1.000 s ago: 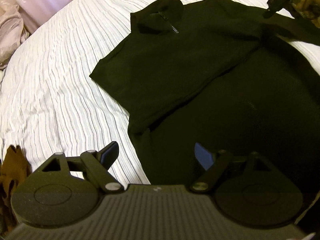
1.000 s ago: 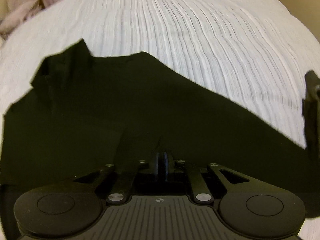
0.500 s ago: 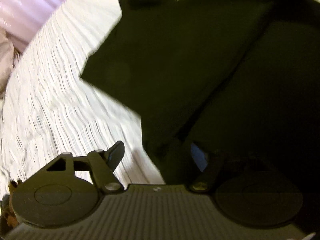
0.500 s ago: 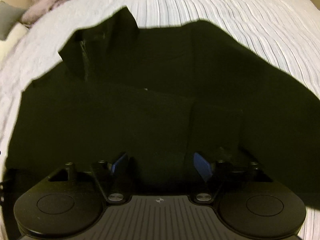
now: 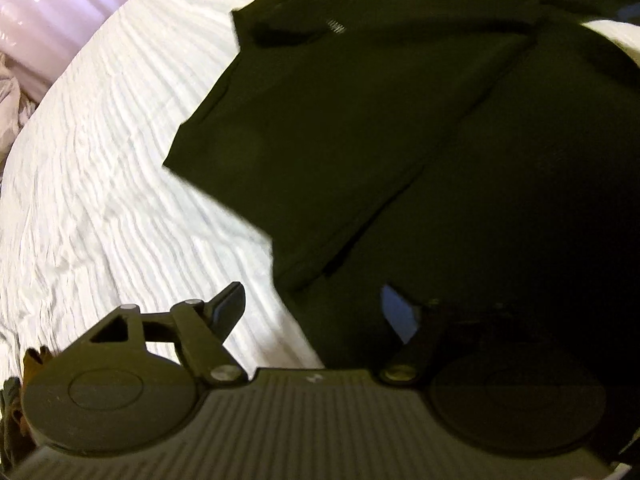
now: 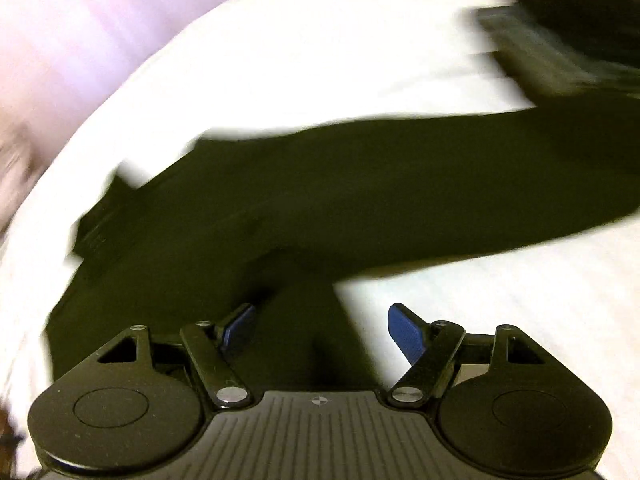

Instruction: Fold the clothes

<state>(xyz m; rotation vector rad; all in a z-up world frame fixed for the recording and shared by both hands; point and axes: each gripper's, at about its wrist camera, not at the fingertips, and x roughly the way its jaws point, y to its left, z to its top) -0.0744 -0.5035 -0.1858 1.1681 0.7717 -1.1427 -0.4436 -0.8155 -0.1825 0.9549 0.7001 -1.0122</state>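
A black zip-neck pullover point(image 5: 360, 128) lies flat on the white ribbed bedspread point(image 5: 100, 168), one sleeve folded across its front. Its collar and zipper point(image 5: 334, 26) point to the far side. My left gripper point(image 5: 312, 312) is open at the garment's near left edge, one finger over the bedspread and the other over the black cloth. In the blurred right wrist view the pullover point(image 6: 360, 184) stretches across the frame, a sleeve running off to the right. My right gripper point(image 6: 320, 328) is open above the cloth and holds nothing.
A pale pink curtain point(image 5: 52, 12) hangs beyond the bed at the upper left. Crumpled light fabric point(image 5: 8, 104) sits at the far left edge. A brown item point(image 5: 32, 364) lies at the lower left, beside the left gripper. The left half of the bedspread point(image 6: 280, 60) is bare.
My right gripper went from shut on the black cloth to open, letting it go, then swung away fast. The left gripper stayed open and shifted along the garment's left edge.
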